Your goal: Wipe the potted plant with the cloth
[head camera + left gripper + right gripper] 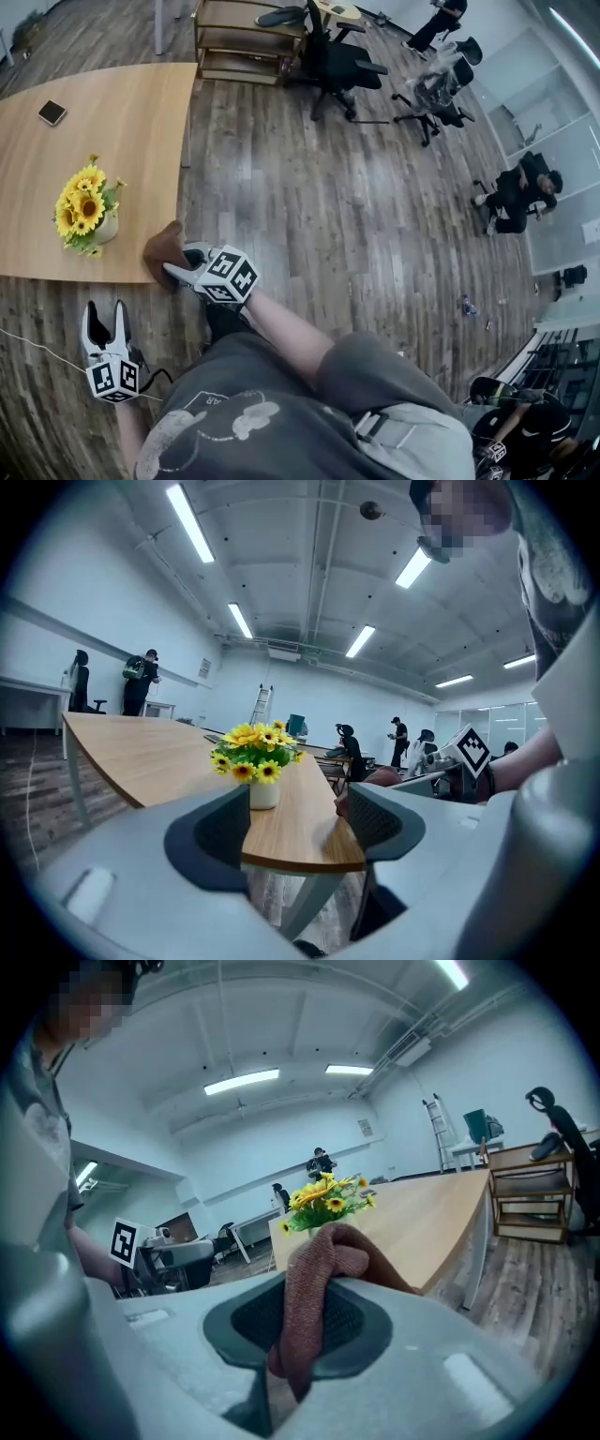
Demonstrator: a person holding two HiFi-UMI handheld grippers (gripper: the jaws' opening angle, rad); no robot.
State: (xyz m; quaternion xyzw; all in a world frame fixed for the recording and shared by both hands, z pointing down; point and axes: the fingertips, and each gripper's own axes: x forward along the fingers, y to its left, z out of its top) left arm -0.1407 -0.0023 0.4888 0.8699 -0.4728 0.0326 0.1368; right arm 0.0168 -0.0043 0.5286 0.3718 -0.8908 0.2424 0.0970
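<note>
Right tongs (pixel 180 269) pinch the cloth (pixel 163 246) at the table (pixel 122 103) edge; left tongs (pixel 106 315) hover spread below.

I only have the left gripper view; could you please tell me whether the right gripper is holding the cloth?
Observer: Yes. In the right gripper view, the right gripper has its jaws shut on a brown cloth.
Operator: Thank you. Where is the cloth relative to the plant?
Observer: In the head view it is over the near right corner of the table, to the right of the potted plant and apart from it.
Operator: And where is my left gripper?
Observer: The left gripper is off the table, on the near side of its edge, above the wooden floor.
</note>
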